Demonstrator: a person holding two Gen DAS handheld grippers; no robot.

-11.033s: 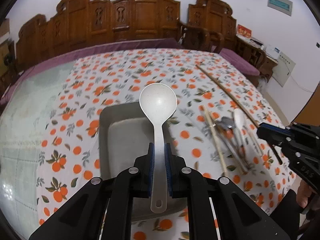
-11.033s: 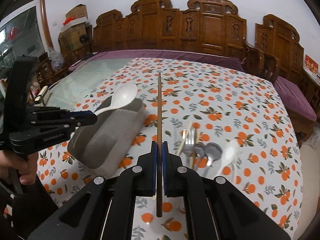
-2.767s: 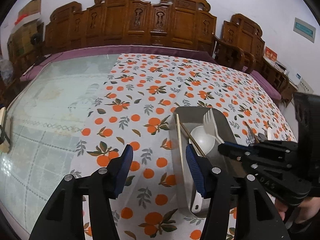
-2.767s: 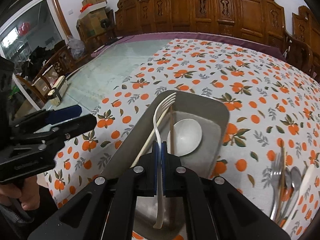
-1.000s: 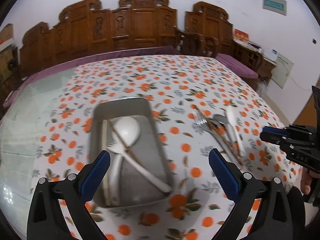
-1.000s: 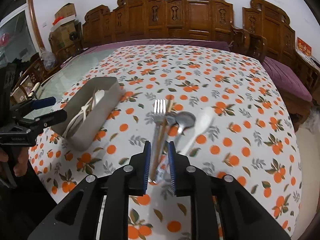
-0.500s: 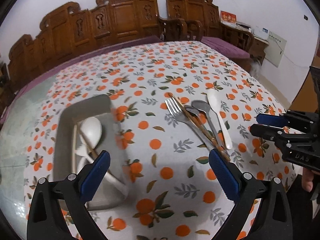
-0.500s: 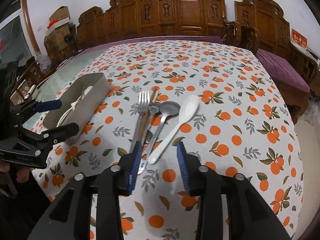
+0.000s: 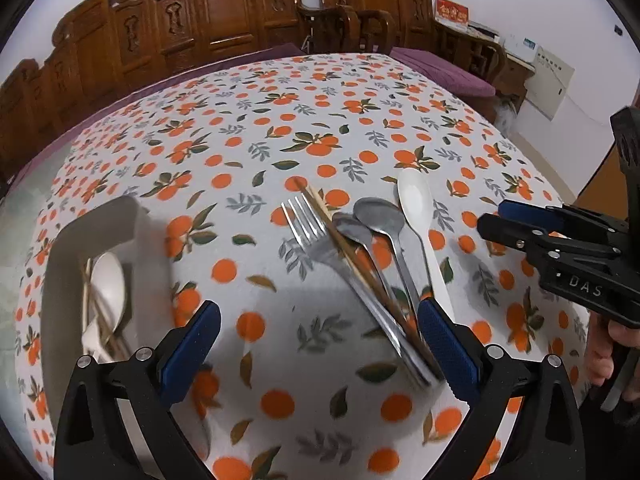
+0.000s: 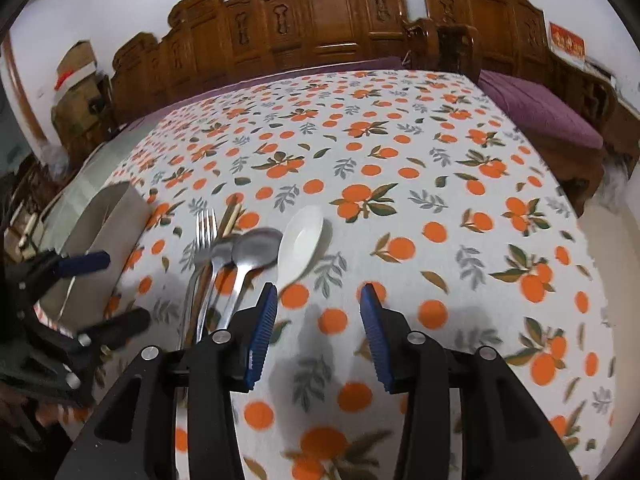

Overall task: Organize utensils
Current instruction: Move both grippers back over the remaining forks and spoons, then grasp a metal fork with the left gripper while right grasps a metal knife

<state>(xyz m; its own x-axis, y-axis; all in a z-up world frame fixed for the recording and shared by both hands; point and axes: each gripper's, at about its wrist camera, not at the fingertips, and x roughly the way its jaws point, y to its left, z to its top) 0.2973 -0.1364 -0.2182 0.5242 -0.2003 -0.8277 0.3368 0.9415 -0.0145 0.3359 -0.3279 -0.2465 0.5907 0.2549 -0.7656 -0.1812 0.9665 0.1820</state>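
A pile of utensils lies on the orange-print tablecloth: a metal fork [image 9: 308, 236], wooden chopsticks [image 9: 340, 240], two metal spoons [image 9: 380, 220] and a white plastic spoon [image 9: 416, 208]. A grey tray [image 9: 132, 220] at the left holds a white ladle [image 9: 106, 280], chopsticks and a white fork. My left gripper [image 9: 320, 332] is open wide, low over the cloth near the utensil handles. My right gripper [image 10: 318, 324] is open, just right of the white spoon [image 10: 300, 240], whose handle end lies by its left finger. The fork [image 10: 204, 224] and tray [image 10: 108, 216] lie to its left.
Carved wooden chairs [image 9: 240, 12] line the table's far side. A purple cushioned seat [image 10: 536, 112] stands at the right. Bare glass tabletop [image 10: 100, 160] shows left of the cloth. The table edge drops off at the right.
Both grippers have closed in on the utensil pile. The left one swung right, away from the tray. The right gripper opened wider and shifted right of the white spoon.
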